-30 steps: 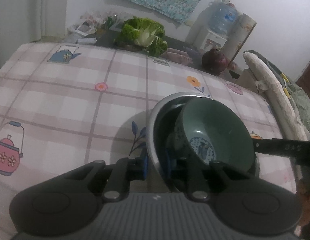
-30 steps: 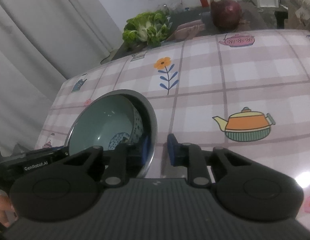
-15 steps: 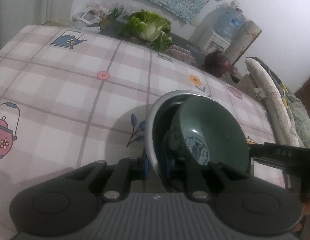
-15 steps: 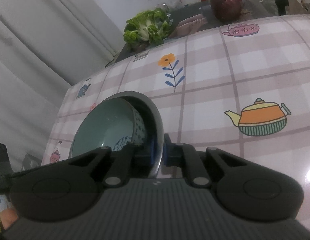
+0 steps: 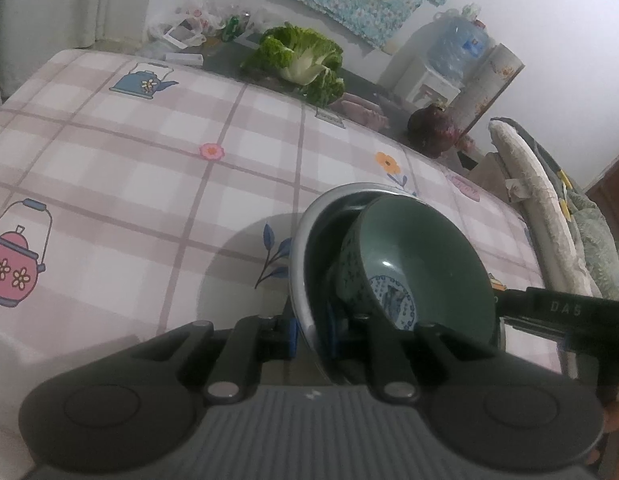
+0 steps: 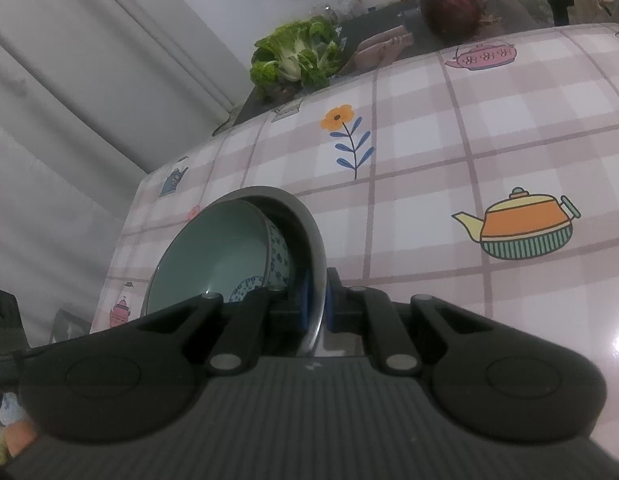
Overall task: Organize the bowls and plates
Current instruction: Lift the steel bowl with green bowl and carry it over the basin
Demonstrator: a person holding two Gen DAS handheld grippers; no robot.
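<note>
My left gripper (image 5: 311,330) is clenched on the near-left rim of the steel bowl (image 5: 305,236), one blue pad outside the wall and one inside. My right gripper (image 6: 315,306) is clamped the same way on the bowl's (image 6: 309,226) opposite rim, so I hold it from both sides above the table (image 5: 129,168).

The steel bowl is plain grey metal with a dark inside. In it sits a green bowl (image 5: 421,264), glazed teal within, with a blue-and-white speckled pattern on its outer wall and a blue patterned disc at the bottom. From the right wrist the same green bowl (image 6: 217,264) looks paler.

A second ago my right gripper stood open, its right pad clear of the rim; half a second ago it had closed on the rim, and it grips there now. My left gripper has kept its grip throughout. The table lies further below than before and the bowl's shadow has spread wider, so the pair has risen.

The green bowl is tilted inside the steel one, its mouth turned up and toward my right gripper, its foot leaning against the steel wall on my left gripper's side. Whether the steel bowl itself is level I cannot tell.

Beyond the far table edge lie a cabbage (image 5: 301,60) and a red onion (image 6: 453,4).
</note>
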